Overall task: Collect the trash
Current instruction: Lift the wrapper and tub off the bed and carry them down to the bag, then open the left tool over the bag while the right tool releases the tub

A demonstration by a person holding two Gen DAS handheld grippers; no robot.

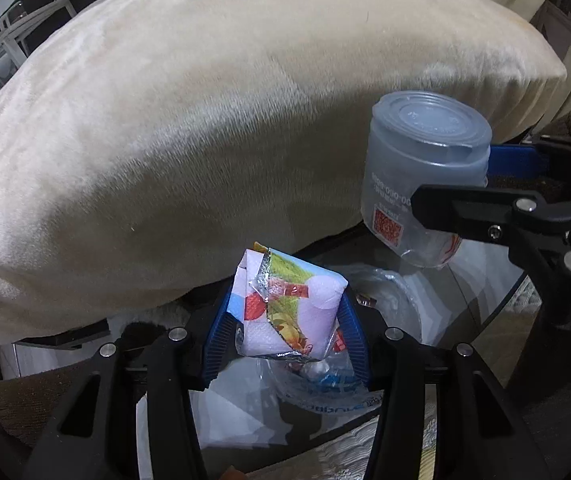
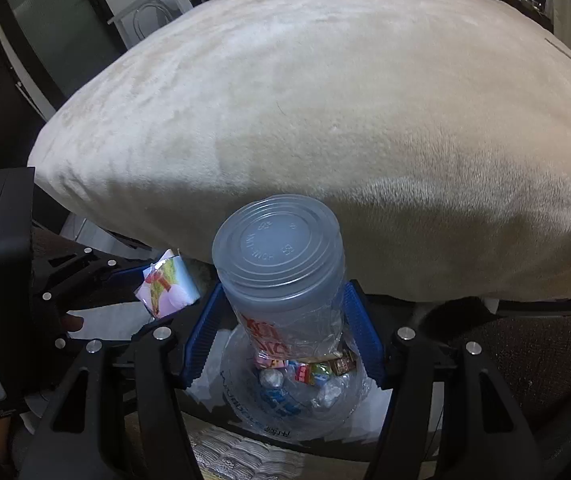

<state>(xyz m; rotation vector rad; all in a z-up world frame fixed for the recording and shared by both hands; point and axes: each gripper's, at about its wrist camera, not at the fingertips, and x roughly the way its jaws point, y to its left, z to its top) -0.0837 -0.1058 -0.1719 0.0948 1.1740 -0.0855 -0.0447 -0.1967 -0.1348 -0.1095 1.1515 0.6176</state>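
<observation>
Trash is held in both grippers above a clear plastic bag (image 2: 297, 396) that lies open on the glass table (image 1: 481, 280). In the left wrist view the left gripper (image 1: 285, 320) is closed on a crumpled juice carton (image 1: 285, 304), its blue pads pressed against the carton's two sides, with torn foil edges showing along the front. Below the carton this view gives only a glimpse of the bag, with blue print on it. The right wrist view looks straight down into the bag and shows what the other does not: small coloured wrappers (image 2: 313, 370) and crumpled bits gathered at the bottom. There the right gripper (image 2: 283, 332) is closed on a clear plastic jar (image 2: 281, 276), pads on either side of its lower body, the grey lid facing the camera and red lettering on the label. The jar hangs directly over the bag's mouth. From the left wrist view the same jar appears at the right, tilted, an orange code square on its label, with the carton lower and to its left, apart from it. Behind everything, a large cream cushion (image 1: 225, 120) fills both views.
</observation>
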